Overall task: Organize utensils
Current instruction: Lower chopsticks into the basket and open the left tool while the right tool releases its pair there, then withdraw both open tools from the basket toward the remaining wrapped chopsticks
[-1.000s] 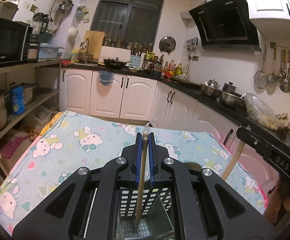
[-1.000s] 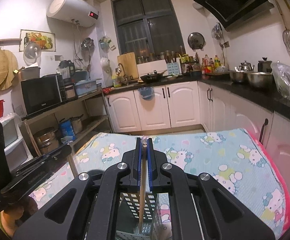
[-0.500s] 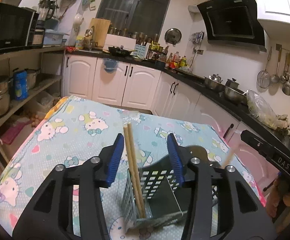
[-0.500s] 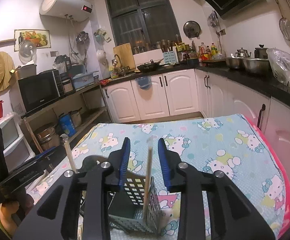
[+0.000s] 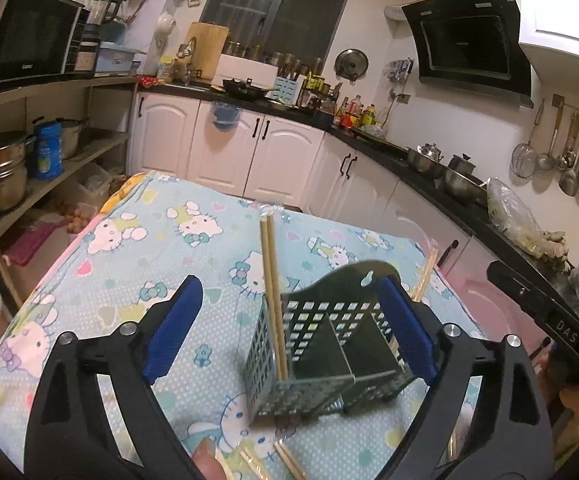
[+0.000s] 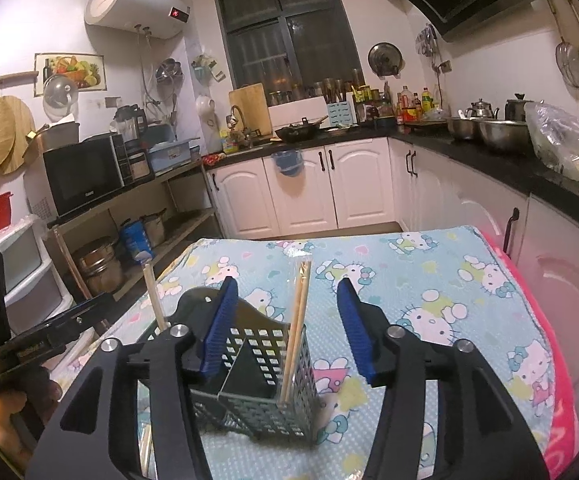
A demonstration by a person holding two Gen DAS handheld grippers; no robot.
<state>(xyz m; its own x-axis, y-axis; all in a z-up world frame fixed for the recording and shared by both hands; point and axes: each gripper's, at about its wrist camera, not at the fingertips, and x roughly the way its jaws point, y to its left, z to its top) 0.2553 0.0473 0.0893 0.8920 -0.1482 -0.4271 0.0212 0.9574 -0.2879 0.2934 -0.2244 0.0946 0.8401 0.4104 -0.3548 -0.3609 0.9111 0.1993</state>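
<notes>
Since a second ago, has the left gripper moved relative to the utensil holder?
Yes. The left gripper has backed away from the utensil holder, its jaws have just been opening, and the chopsticks stand free in it.

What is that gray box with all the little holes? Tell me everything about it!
It is a utensil holder, gray-green and plastic-looking, with walls full of small square holes and a taller curved back with a hanging hole. A divider splits it into two compartments. It stands upright on the cartoon-cat cloth. Wrapped chopsticks lean inside one compartment, and another pair in the other. Nothing grips it; both grippers have just opened.
</notes>
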